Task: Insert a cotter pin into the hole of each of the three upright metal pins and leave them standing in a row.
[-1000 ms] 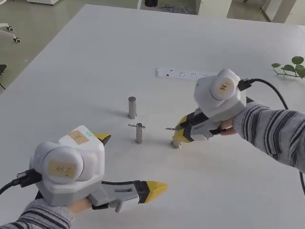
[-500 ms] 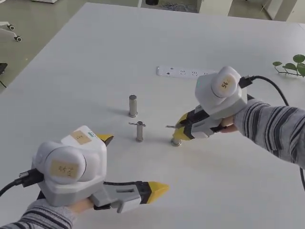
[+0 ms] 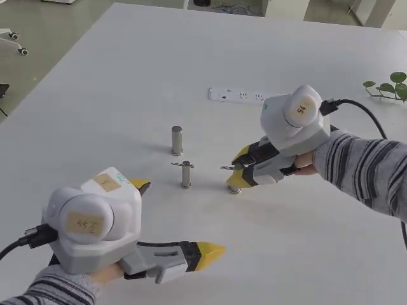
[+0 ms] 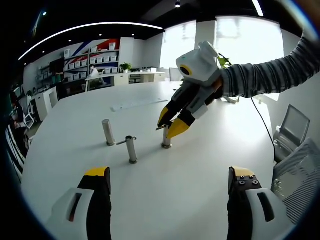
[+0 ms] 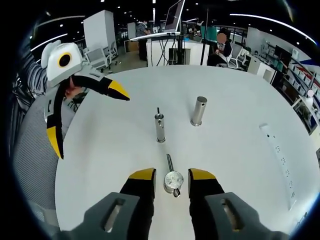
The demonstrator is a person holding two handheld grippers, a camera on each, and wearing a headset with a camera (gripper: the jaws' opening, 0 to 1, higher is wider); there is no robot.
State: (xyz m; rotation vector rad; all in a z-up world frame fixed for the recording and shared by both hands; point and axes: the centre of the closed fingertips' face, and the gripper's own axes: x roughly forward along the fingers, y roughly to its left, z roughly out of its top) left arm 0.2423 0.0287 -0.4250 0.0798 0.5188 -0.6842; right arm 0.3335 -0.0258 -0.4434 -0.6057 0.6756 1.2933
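Holds R gripper (image 3: 238, 168), jaws spread, astride end pin (image 5: 173, 179) right of mid pin (image 3: 186, 175); cotter (image 5: 170, 162) there, can't tell if seated. Hovers L gripper (image 3: 177, 218), spread wide, empty, nearside of mid pin. Bare pin (image 3: 177, 140) behind mid pin.

Three short grey steel pins stand upright on the white counter (image 3: 127, 76). The far pin (image 3: 177, 140) is bare. The middle pin (image 3: 186, 174) carries a thin wire cotter pin (image 3: 180, 166) crosswise near its top. The white, yellow-tipped right hand-held gripper (image 3: 240, 168) has its jaws parted around the third pin (image 3: 234, 189), where a second cotter pin (image 3: 227, 168) pokes out sideways. The left hand-held gripper (image 3: 178, 219) hovers wide open, well apart.
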